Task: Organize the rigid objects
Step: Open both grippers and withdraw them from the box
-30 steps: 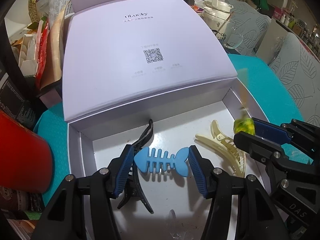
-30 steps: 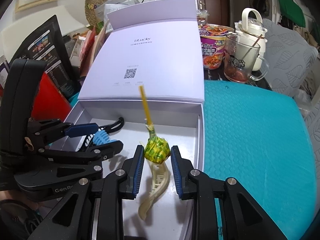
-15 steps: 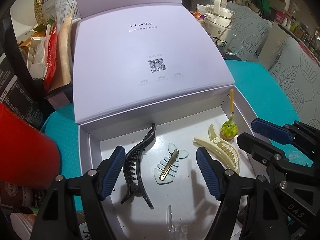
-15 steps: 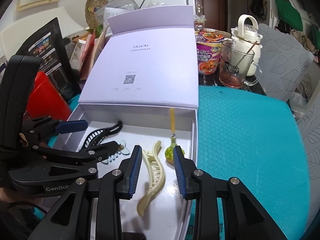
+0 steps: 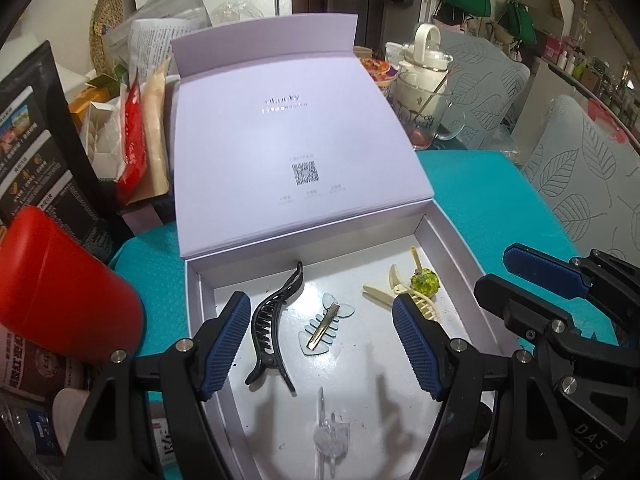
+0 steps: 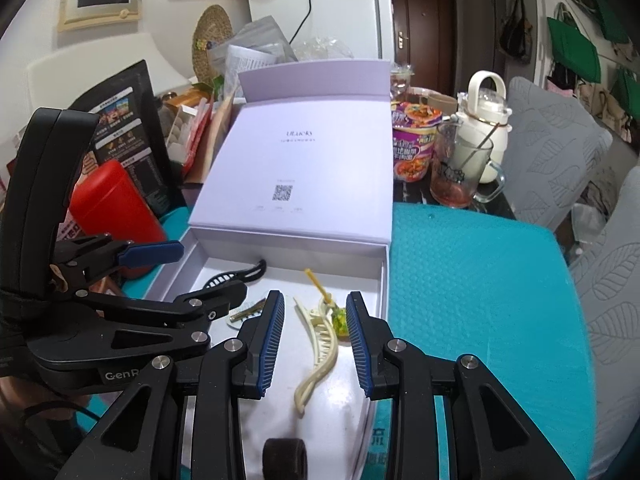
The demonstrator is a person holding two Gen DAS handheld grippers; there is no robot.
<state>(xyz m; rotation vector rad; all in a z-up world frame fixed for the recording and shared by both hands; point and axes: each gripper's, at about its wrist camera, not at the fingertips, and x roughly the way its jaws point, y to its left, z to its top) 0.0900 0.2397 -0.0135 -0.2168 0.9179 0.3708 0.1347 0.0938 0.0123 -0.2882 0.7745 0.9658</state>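
Observation:
An open lilac box [image 5: 196, 300] lies on a teal mat. Inside it are a black claw clip [image 5: 272, 328], a pale blue fish-bone clip [image 5: 324, 326] lying metal side up, a cream claw clip [image 5: 380, 294], a green lollipop [image 5: 425, 280] and a clear clip [image 5: 330, 436]. My left gripper [image 5: 320, 300] hovers open above the fish-bone clip, holding nothing. My right gripper [image 6: 316, 298] hangs open over the cream clip [image 6: 320, 344] and the lollipop [image 6: 340, 316], touching neither. A dark round piece [image 6: 285, 456] sits at the box's near end.
The box lid [image 5: 296, 128] lies folded back behind the tray. A red container [image 5: 60, 280] and snack bags crowd the left. A glass mug [image 6: 460, 172], a white kettle [image 6: 486, 120] and a noodle cup [image 6: 412, 144] stand behind the teal mat [image 6: 480, 280].
The left gripper opened and dropped the fish-bone clip into the box, flipped over. The right gripper released the lollipop beside the cream clip. Both grippers rose and drew back.

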